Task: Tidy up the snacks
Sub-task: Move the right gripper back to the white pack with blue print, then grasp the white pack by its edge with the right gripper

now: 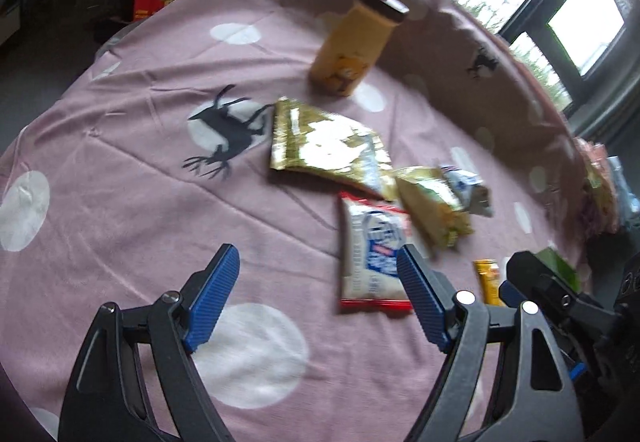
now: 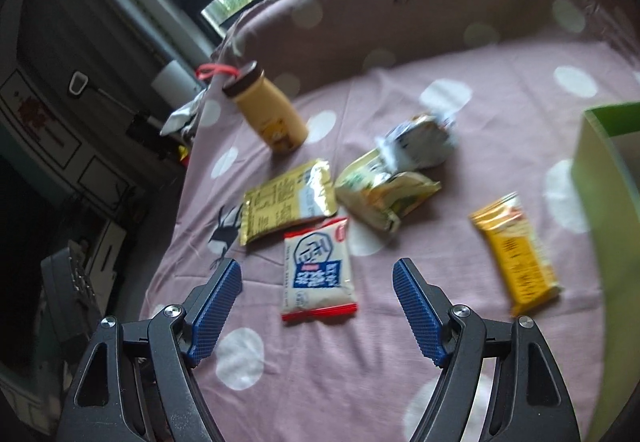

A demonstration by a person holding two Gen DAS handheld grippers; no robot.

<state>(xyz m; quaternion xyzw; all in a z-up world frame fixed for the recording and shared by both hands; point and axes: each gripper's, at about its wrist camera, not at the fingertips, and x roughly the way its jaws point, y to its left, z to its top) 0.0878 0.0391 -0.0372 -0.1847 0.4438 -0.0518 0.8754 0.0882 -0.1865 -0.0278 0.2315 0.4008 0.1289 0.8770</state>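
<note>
Both claws released, nothing between the pads: left claw (image 1: 318,272) and right claw (image 2: 317,284) above white packet (image 2: 318,274) on bed (image 2: 480,322).

— Pink polka-dot bedsheet (image 2: 400,322), deer print (image 1: 228,138). Lying on it?
— Yellow bottle (image 2: 272,114), gold pouch (image 2: 288,198), white-and-blue packet (image 2: 316,274), green-yellow wrapper (image 2: 384,194), white pack (image 2: 420,138), orange bar (image 2: 516,254), green box (image 2: 600,202).
</note>
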